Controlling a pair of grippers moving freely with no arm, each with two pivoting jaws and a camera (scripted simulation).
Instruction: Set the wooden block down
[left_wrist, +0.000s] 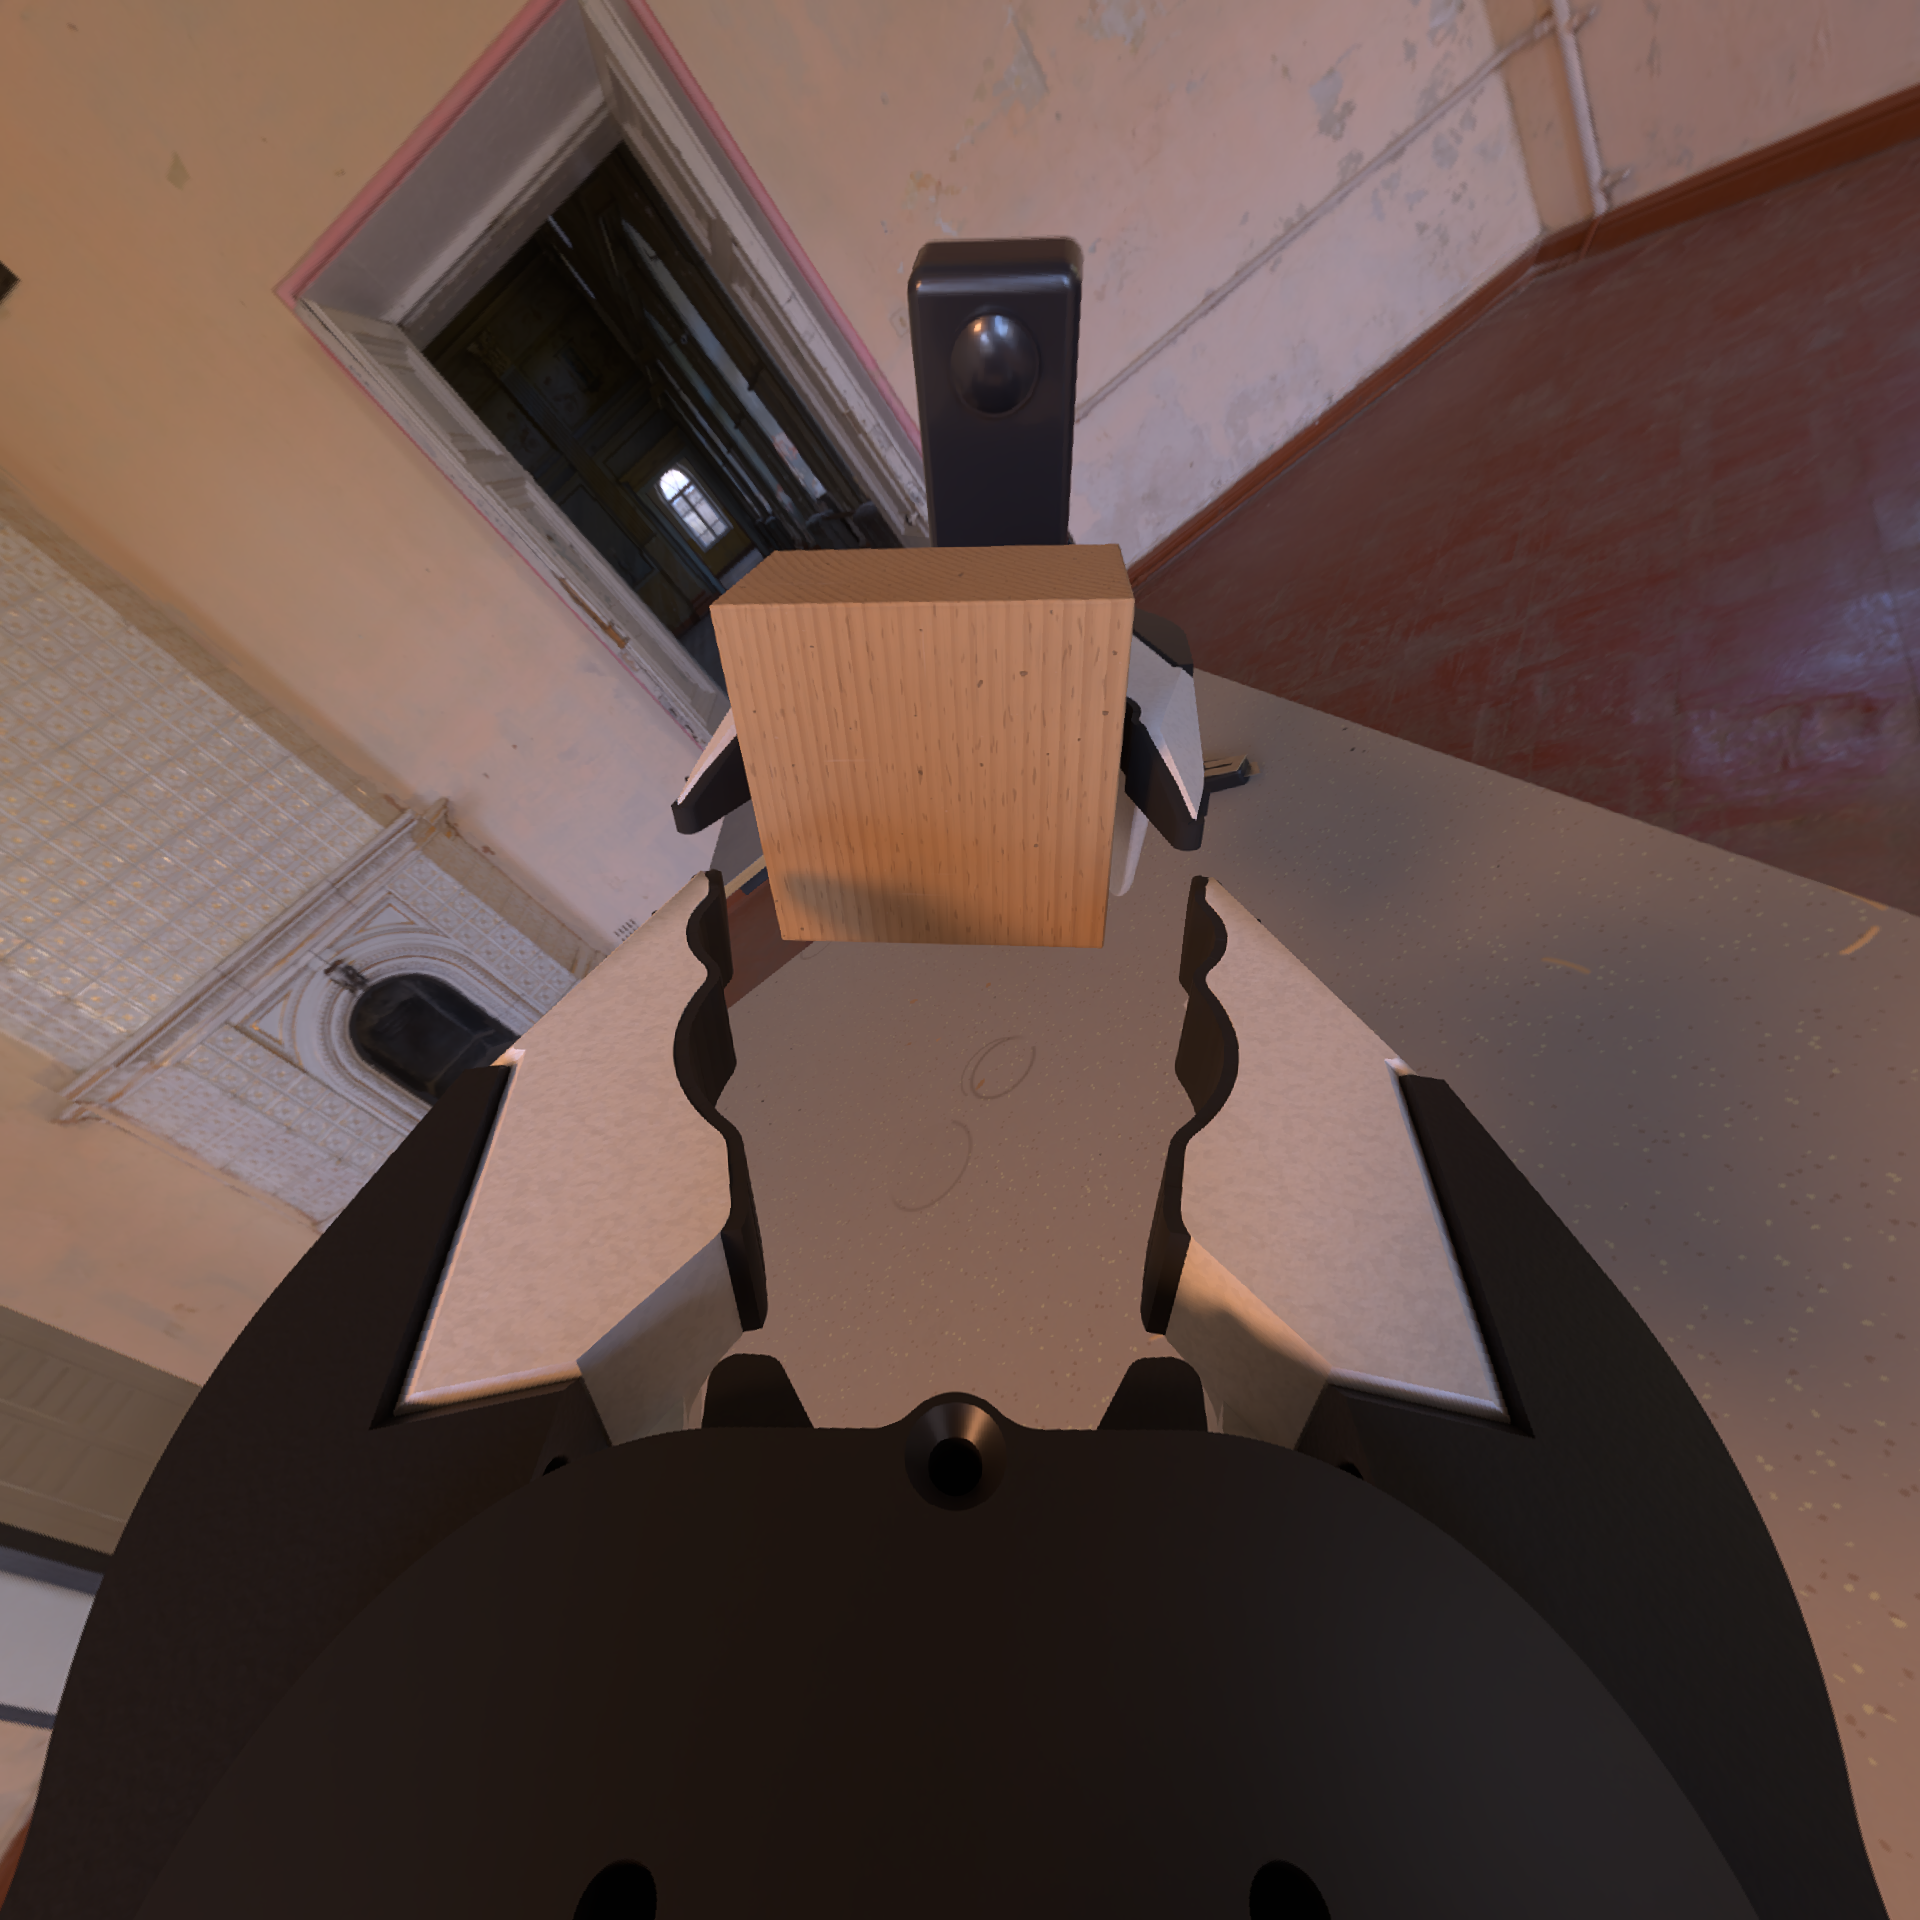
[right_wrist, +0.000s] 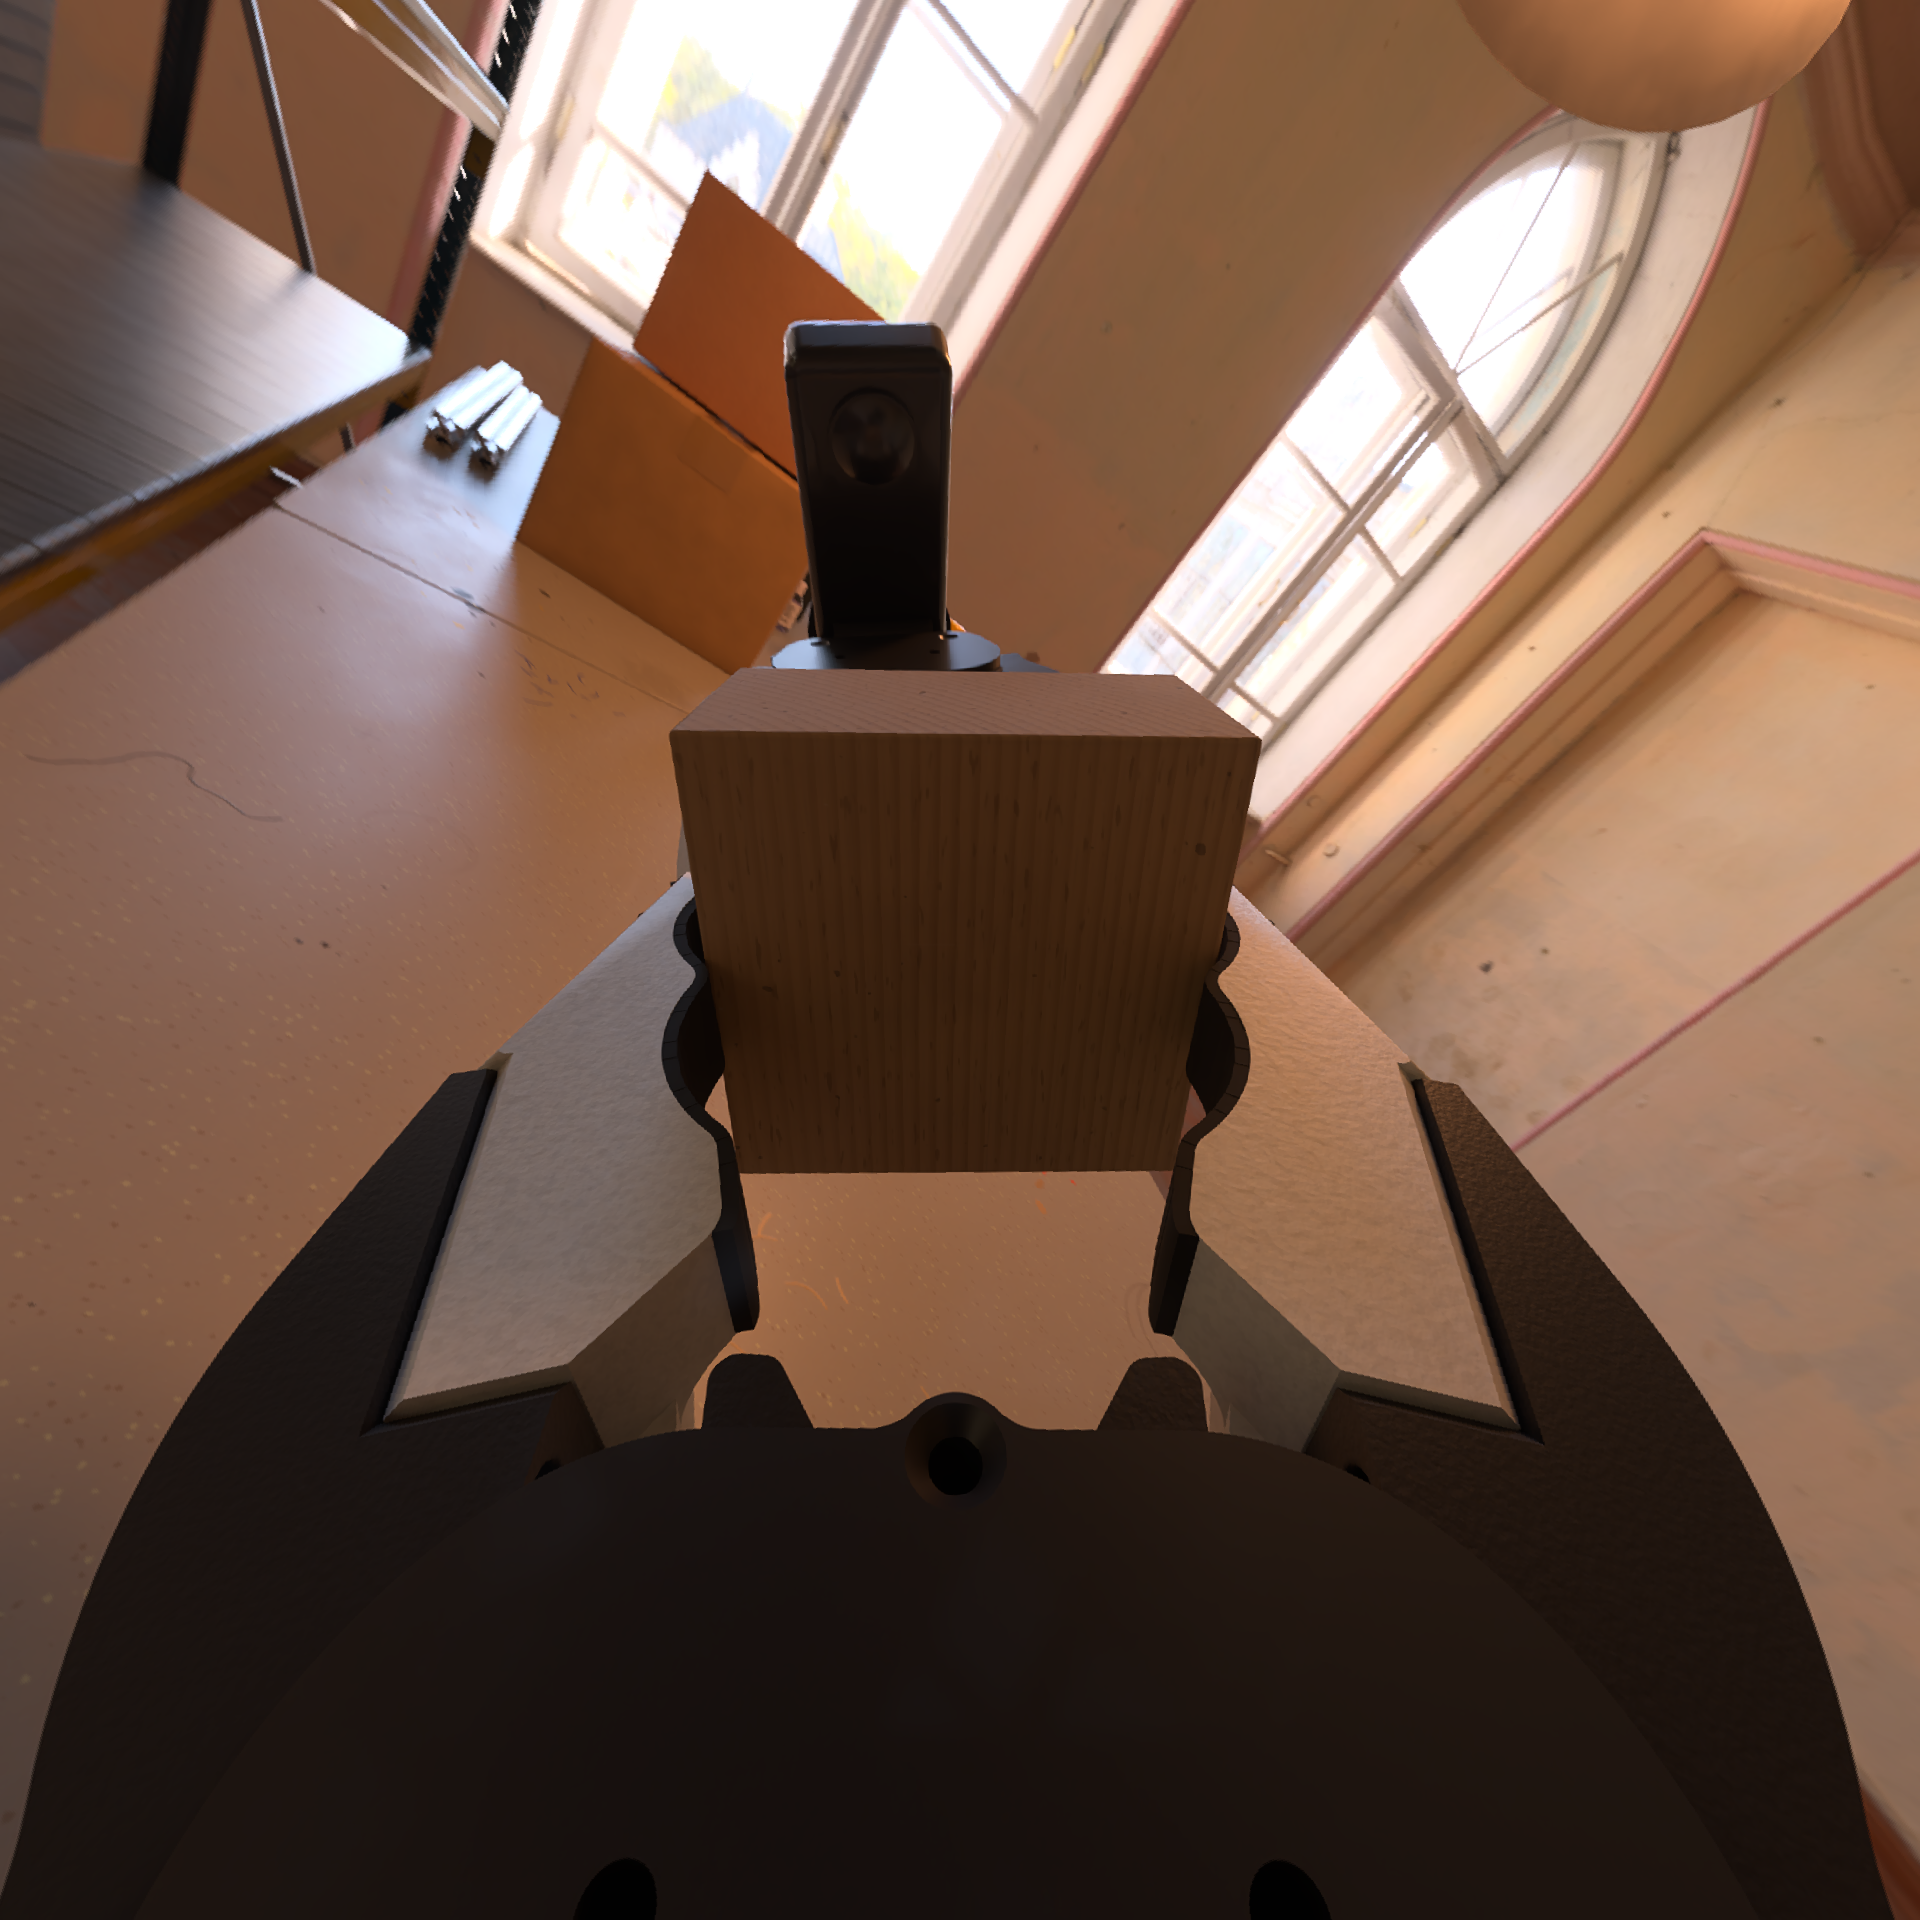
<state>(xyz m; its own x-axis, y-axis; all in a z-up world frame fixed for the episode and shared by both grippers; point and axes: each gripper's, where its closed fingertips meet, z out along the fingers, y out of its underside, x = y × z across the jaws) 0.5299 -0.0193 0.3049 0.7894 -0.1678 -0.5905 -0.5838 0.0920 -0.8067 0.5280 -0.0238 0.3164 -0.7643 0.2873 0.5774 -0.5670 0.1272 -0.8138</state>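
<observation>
Right gripper (right_wrist: 956, 925): 2 white fingers with black wavy pads closed against opposite sides of the wooden block (right_wrist: 961, 935), which is held clear above the grey speckled table (right_wrist: 312, 883). Block: pale tan cuboid, fine straight vertical grain, a few dark specks, sharp edges. Left gripper (left_wrist: 956, 914): fingers spread apart, nothing between them, tips just short of the block's near face.
</observation>
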